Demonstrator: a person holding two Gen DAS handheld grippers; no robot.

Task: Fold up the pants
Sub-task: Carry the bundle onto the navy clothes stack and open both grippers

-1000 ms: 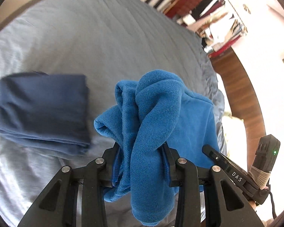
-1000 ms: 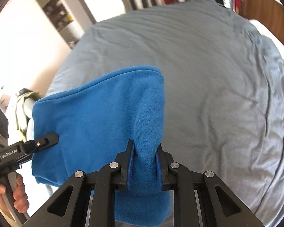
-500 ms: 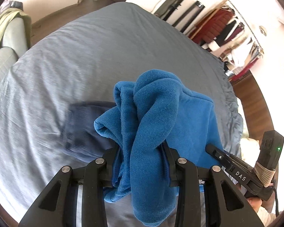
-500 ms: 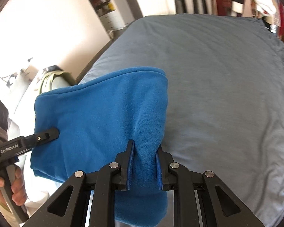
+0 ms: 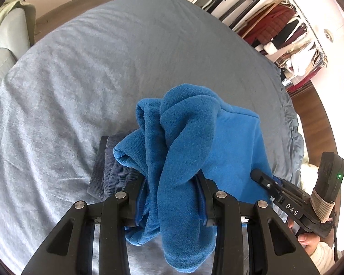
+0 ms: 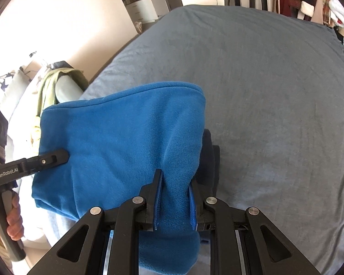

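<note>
1. The blue pants (image 5: 190, 151), thick fleece, hang bunched and folded between the two claws, lifted clear of the grey bed cover (image 5: 84, 73). In the right wrist view they spread as a flat folded panel (image 6: 117, 142) from the centre out toward nine o'clock.

2. The left claw (image 5: 172, 197) is clamped on a thick wad of the fleece; its jaws stand part open only because the bundle fills them. Loose folds spill over the top and down toward six o'clock.

3. The right claw (image 6: 174, 194) is pinched on a thinner fold of the same pants, jaws close together with cloth pressed between the pads. The left claw shows in this view at nine o'clock (image 6: 57, 158), its tip against the panel's edge, with fingers (image 6: 13, 220) of the person's hand around its handle.

4. A dark navy folded garment (image 5: 107, 169) lies on the bed cover directly under the blue pants, peeking out at eight o'clock in the left view and at three o'clock of the panel in the right view (image 6: 209, 158).

5. Judged step: carrying the folded pants to the stack. The folding itself looks done.

6. The next move likely calls for lowering both claws together, keeping the panel flat, squaring it over the navy garment, then letting go.

7. A clothes rack (image 5: 284, 36) stands beyond the bed at two o'clock.
</note>
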